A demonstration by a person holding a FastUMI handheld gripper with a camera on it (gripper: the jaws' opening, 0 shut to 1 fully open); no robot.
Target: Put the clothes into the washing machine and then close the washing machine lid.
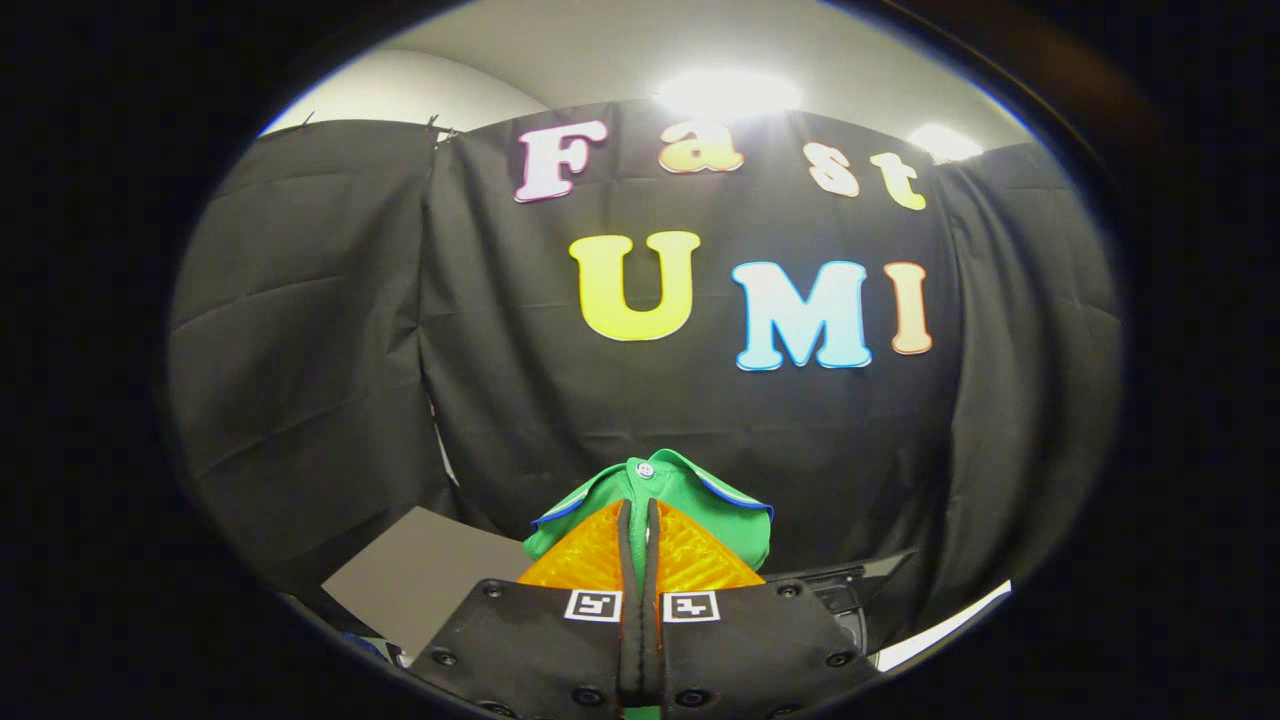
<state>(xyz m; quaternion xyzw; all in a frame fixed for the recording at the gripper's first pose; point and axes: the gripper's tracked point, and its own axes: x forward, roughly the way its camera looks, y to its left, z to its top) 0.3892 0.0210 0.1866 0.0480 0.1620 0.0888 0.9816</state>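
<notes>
- The gripper (640,535) has its jaws pressed close together, with only a thin gap between them.
- A green shirt (655,490) is pinched between the jaws. Both fingers (590,560) press on the cloth from the two sides.
- The shirt sticks up just past the fingertips. Its collar spreads out to both sides there.
- The collar has a thin blue line along its edge.
- A small pale button (645,469) sits at the top middle of the collar, right above the gap between the jaws.
- A tiny bit of green cloth also shows low down between the jaws, near the gripper's body.
- The shirt is held up in the air, in front of the black cloth wall (330,350) of the booth.
- A flat grey panel (425,585) lies low and to the left of the fingers. It is tilted, with one corner pointing up toward the wall. I cannot tell what it belongs to.
- Low and to the right of the fingers there is a dark part (850,585) with some ridges. It is too hidden to say what it is.
- Two bright lights (725,92) shine on the pale ceiling above the wall.
- Two small square markers (642,605) sit side by side on the gripper, one on each finger.
</notes>
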